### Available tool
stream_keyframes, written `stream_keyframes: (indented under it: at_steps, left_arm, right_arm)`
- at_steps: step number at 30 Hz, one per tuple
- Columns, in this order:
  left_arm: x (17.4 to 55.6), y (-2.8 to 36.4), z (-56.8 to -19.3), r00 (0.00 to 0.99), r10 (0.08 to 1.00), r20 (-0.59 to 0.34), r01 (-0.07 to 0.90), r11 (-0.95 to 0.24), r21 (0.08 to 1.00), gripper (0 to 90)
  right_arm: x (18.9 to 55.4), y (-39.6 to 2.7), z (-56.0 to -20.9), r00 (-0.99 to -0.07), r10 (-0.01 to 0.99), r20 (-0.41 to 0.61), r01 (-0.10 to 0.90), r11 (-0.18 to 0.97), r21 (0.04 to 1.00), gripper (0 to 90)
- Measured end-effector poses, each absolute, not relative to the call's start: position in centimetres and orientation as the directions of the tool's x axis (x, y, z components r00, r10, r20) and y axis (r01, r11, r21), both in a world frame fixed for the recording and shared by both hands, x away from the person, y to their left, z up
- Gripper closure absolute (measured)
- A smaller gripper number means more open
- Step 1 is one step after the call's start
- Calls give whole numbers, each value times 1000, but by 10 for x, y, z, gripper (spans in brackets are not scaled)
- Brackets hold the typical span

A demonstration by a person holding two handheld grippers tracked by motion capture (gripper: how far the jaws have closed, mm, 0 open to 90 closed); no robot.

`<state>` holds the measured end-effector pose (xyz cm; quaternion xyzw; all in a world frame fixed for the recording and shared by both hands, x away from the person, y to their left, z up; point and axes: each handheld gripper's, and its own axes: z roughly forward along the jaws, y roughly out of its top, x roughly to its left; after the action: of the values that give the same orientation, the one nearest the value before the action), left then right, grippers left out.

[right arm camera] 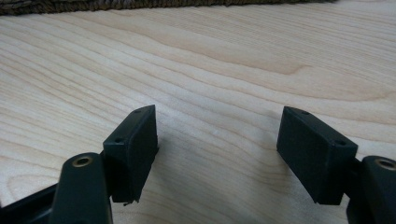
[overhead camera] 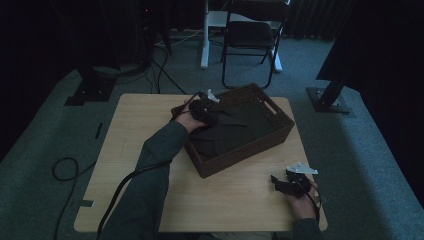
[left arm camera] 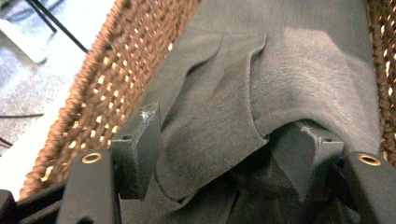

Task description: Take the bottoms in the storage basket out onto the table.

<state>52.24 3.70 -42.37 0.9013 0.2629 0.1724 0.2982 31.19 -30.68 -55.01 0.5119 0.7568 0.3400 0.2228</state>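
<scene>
Left claw [left arm camera: 224, 154]: jaws spread wide over the dark cloth [left arm camera: 280, 79] inside the wicker basket [overhead camera: 280, 131].
Right claw [right arm camera: 217, 154]: wide, nothing between, near the counter's [overhead camera: 140, 120] near right corner.

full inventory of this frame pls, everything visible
basket: 1, brown woven, on the table's far right part, set at an angle
cloth: 1, dark grey, folded inside the basket
table: 1, light wood, centre of the high view
folding chair: 1, black, on the floor beyond the table
carpet: grey-green, all round the table
loose cable: 1, black, on the floor left of the table
left hand-held gripper: 1, black, jaws open, in the basket with a fold of the cloth between them
right hand-held gripper: 1, black, jaws open, nothing between them, low over the table's near right corner
</scene>
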Motion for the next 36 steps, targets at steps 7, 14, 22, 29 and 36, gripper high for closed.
stream_keyframes:
  at_steps: [7,14,22,29,36]
  left_arm:
    - [528,29,-426,835,541,99,370,-687,626,349]
    - [520,3,-432,882,461,99,309,-724,617,342]
    - [517,-22,-441,903,415,114,284,-775,564,386]
    - [520,-24,-443,899,428,90,319,-783,535,646]
    - [526,-12,-435,862,506,27,392,-700,597,738]
  right_arm:
    - [312,-307,-550,-377,926,11,623,245,743,286]
    - [312,-307,-550,-377,926,11,623,245,743,286]
    - [312,-307,-550,-382,924,10,622,249,742,286]
    - [312,-307,-550,-382,924,11,622,248,743,286]
    - [311,-307,-550,-384,923,10,621,251,743,286]
